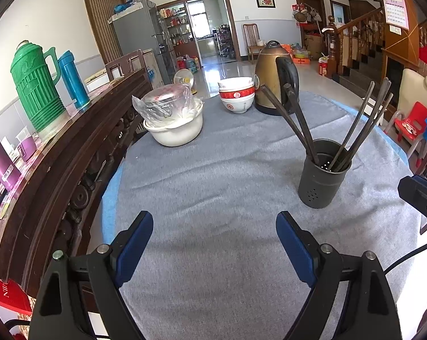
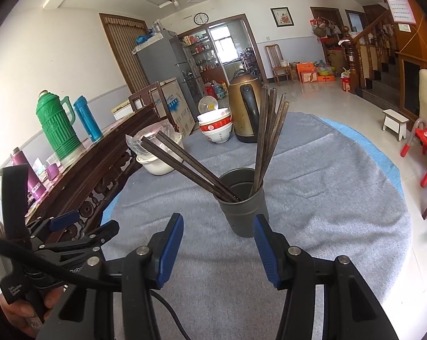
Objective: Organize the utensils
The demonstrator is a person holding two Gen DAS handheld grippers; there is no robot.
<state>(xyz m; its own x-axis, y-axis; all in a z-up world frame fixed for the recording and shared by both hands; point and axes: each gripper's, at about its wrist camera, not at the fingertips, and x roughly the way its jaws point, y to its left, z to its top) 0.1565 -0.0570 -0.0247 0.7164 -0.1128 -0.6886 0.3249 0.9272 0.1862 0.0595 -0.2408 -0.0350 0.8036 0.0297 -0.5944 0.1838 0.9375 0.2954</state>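
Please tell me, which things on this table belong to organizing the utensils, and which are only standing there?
Part of the job:
- dark chopsticks, leaning apart in two bunches
- grey holder cup that contains them
- left gripper and right gripper, both open and empty

Only standing there:
- brass kettle
- stacked bowls
- white pot with plastic wrapping
- green thermos
- blue flask

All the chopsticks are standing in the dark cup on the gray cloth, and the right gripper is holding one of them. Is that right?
Not quite. The chopsticks do stand in the dark cup on the gray cloth, but the right gripper is open and holds nothing. The right wrist view shows its blue fingers spread apart in front of the cup.
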